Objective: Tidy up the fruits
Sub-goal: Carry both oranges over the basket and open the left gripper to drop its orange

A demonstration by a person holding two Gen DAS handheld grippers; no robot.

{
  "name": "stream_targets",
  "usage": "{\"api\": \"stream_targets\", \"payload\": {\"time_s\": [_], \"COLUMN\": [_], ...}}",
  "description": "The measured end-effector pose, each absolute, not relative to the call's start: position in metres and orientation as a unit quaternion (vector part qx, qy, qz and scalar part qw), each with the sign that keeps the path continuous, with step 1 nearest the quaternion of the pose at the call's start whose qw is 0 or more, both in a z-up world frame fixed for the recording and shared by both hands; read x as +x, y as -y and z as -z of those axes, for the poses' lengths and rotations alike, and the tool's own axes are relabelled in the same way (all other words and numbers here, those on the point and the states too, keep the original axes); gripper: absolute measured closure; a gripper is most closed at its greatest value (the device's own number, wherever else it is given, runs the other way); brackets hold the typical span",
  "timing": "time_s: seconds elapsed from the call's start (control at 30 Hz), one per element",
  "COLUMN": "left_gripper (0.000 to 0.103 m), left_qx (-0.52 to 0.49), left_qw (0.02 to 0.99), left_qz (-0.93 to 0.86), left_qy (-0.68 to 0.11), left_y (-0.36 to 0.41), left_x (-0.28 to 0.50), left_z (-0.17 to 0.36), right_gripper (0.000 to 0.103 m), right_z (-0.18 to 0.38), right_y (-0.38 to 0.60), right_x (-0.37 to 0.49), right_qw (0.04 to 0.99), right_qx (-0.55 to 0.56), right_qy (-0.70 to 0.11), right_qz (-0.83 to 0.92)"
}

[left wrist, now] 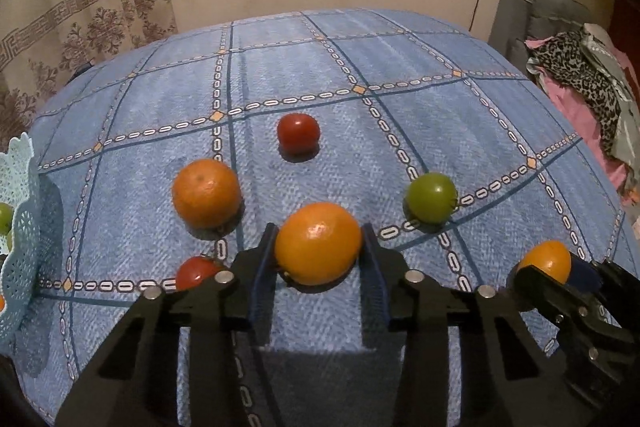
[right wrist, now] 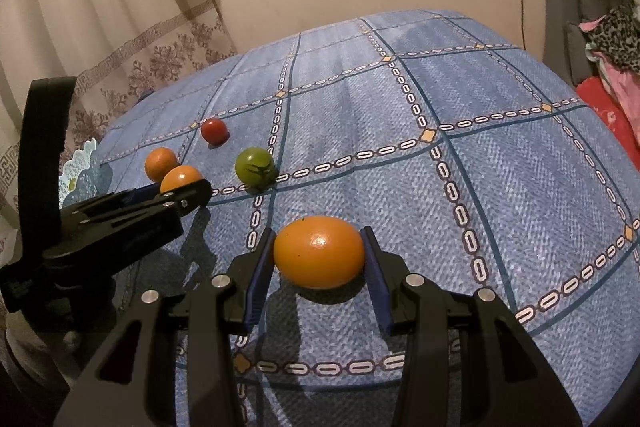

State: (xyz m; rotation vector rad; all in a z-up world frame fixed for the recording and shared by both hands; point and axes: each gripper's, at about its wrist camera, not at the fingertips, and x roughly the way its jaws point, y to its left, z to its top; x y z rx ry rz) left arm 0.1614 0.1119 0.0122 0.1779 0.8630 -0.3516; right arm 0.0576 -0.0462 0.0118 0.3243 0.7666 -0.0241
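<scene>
Two oranges, one bracketed by each gripper. I've got the left gripper (left wrist: 319, 245) straddling the near orange (left wrist: 318, 244): pads at both flanks, apparently touching, fruit sitting on the tablecloth (left wrist: 400, 67). Whether it's clamped or just bracketed I can't tell. Same on the right gripper (right wrist: 319, 253) with the right-hand orange (right wrist: 319, 252): fingers wide enough to take the fruit, pads at its sides, grip not confirmed.

Risks, my read: round smooth skin, contact sits near the fingertips, so a shallow or off-centre close could squirt the orange forward out of the tips. Soft cloth underneath may bunch if the tips dig in.

Around the left fingers: second orange (left wrist: 206, 193) just left and ahead, red tomato (left wrist: 198, 271) tucked beside the left finger, another red tomato (left wrist: 299, 133) further ahead, green tomato (left wrist: 431, 197) ahead right. Blue lace basket (left wrist: 20, 227) far left, already holding green fruit. The route there passes the near tomato and second orange; a low sweep could knock them.
</scene>
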Motion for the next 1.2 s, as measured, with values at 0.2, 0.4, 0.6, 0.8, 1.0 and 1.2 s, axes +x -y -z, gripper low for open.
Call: {"api": "stream_targets", "payload": {"time_s": [0.2,0.4,0.6,0.8,1.0,1.2], "left_gripper": [0.061,0.061,0.061,0.061,0.061,0.061], "left_qx": [0.082,0.096,0.095,0.085,0.082,0.082], "left_qw": [0.891,0.903,0.917,0.926,0.935,0.939], "left_qz": [0.174,0.173,0.157,0.133,0.113,0.104], "left_qy": [-0.411,-0.38,-0.355,-0.342,-0.326,-0.318], "left_y": [-0.115,-0.114,-0.123,-0.139,-0.15,-0.154], "left_x": [0.152,0.132,0.116,0.109,0.106,0.099], "left_z": [-0.014,-0.027,-0.038,-0.044,-0.05,-0.053], "right_gripper": [0.06,0.06,0.06,0.06,0.06,0.06], "right_z": [-0.011,-0.01,-0.009,-0.009,-0.008,-0.007], "right_y": [0.046,0.046,0.045,0.045,0.045,0.045], "right_x": [0.058,0.06,0.061,0.062,0.062,0.063], "right_qw": [0.914,0.913,0.913,0.913,0.914,0.913], "right_qx": [0.157,0.155,0.153,0.152,0.151,0.149], "right_qy": [-0.374,-0.376,-0.377,-0.378,-0.378,-0.379], "right_qz": [0.013,0.014,0.014,0.014,0.015,0.015]}}
